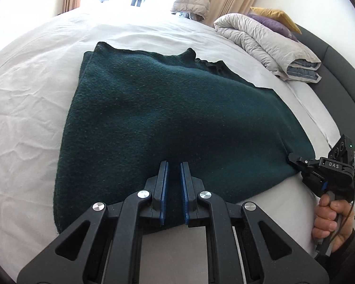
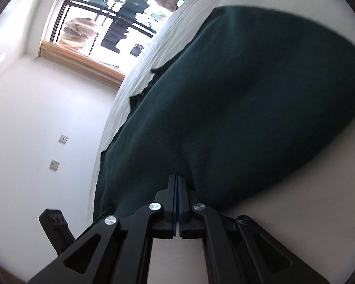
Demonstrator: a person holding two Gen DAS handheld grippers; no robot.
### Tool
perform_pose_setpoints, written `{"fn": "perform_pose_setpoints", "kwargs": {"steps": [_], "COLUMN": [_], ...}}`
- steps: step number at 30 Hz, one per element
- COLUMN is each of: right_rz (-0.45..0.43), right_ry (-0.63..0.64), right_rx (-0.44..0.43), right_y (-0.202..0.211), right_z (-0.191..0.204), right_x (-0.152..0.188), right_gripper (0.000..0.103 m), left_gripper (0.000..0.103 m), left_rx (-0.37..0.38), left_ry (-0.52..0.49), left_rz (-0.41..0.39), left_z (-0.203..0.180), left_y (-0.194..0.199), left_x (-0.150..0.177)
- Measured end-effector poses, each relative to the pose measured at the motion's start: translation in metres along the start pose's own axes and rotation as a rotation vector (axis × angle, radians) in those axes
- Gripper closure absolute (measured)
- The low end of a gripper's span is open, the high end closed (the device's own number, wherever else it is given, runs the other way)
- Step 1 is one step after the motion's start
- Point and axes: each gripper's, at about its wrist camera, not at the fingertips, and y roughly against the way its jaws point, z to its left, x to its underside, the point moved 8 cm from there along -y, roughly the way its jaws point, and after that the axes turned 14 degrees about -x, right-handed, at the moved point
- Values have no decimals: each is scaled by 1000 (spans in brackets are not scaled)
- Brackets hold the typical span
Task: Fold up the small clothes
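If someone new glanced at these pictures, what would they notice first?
A dark green knitted sweater spreads across the white bed sheet, filling the middle of both views. The left gripper sits at its near hem and the right gripper at its right corner. A rolled beige duvet lies by the headboard.

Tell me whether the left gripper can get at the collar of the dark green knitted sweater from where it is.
Probably not without moving: the left gripper sits at the near hem of the dark green knitted sweater, and the collar lies at the far edge. Nothing blocks the way across.
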Motion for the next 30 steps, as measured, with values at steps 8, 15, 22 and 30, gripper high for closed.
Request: {"fn": "perform_pose_setpoints", "kwargs": {"steps": [8,15,22,30], "right_rz": [-274,-128,93,115], "right_ry": [-69,108,192,133], "right_rx": [138,12,-28,12], "right_y": [95,30,-95,-115], "right_z": [-37,45,88,46], "right_x": [-53,-59,-47,-56], "right_gripper": [101,63,56,63], "left_gripper": [93,93,93,93], "left_rx": [-30,-90,-79,-62], "left_ry": [-14,-55,-49,-37], "left_rz": [-10,-17,-14,-15], "left_z": [4,1,3,7], "left_y": [1,-1,-3,-2], "left_x": [3,6,7,9]}}
